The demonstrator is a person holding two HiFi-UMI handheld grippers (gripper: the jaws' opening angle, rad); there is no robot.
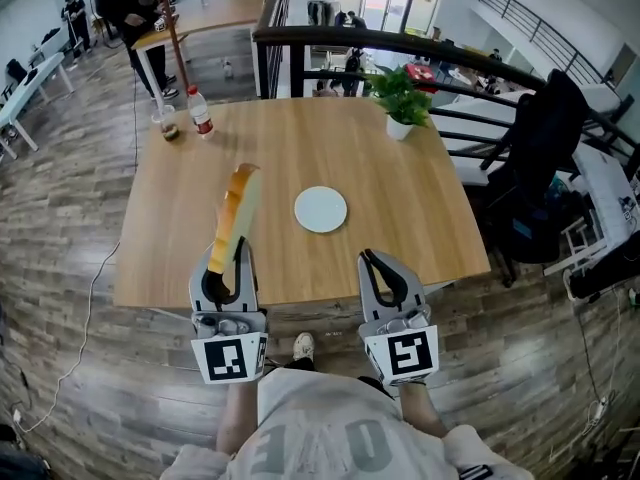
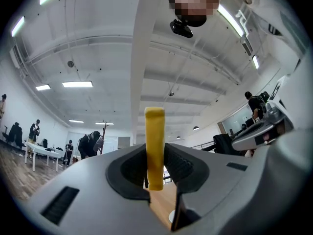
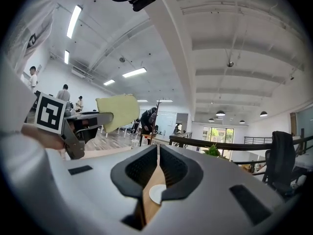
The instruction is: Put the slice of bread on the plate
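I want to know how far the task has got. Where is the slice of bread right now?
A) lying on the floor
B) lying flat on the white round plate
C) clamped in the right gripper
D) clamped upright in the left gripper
D: the yellow-brown slice of bread stands on edge between the fingers of the left gripper, and the white round plate has nothing on it.

Bright, even light from ceiling strip lights (image 3: 74, 21); soft shadows; strong fisheye warp, dark corners.
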